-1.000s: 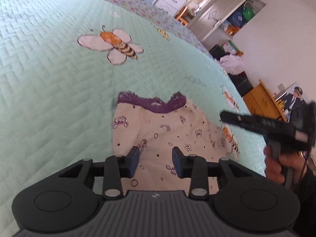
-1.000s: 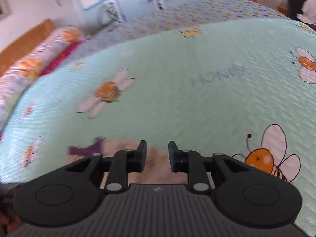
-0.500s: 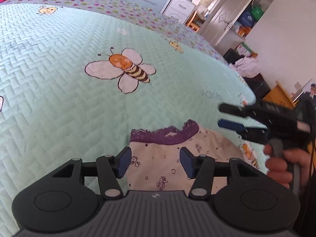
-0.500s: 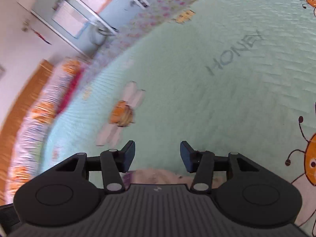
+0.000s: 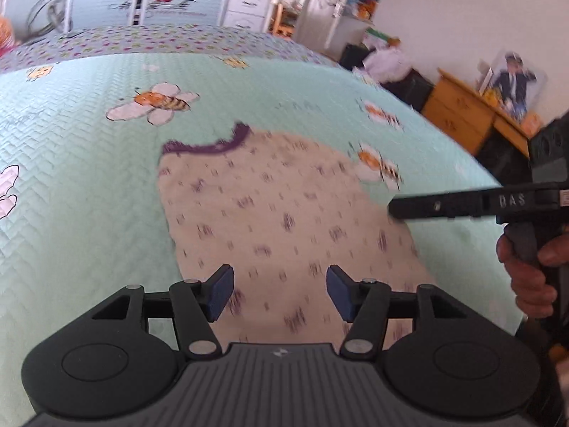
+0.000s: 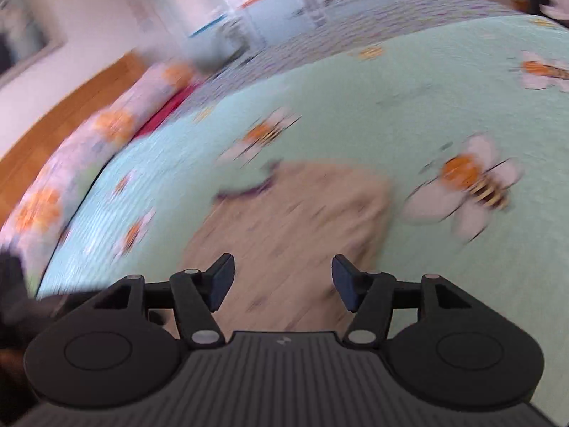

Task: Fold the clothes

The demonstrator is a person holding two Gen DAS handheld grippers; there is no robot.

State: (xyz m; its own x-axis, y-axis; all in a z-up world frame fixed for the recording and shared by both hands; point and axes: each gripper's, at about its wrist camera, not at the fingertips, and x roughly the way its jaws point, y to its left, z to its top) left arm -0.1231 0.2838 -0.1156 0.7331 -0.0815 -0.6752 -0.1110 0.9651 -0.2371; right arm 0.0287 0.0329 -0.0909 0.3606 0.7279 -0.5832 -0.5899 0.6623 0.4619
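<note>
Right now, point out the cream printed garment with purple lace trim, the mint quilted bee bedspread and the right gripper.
cream printed garment (image 5: pixel 284 213), left wrist view, middle of the fabric.
mint quilted bee bedspread (image 5: pixel 78 213), left wrist view, bare patch.
right gripper (image 6: pixel 282 281), right wrist view, between open fingertips.

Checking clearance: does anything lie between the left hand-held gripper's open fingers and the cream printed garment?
Nothing: in the left wrist view the left hand-held gripper frames only cream printed garment.

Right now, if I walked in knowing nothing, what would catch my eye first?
Probably the cream garment with purple trim, lying in the middle of the mint bee-print quilt. Next, the two black grippers above it: the left gripper and right gripper, fingers spread and holding nothing.
</note>
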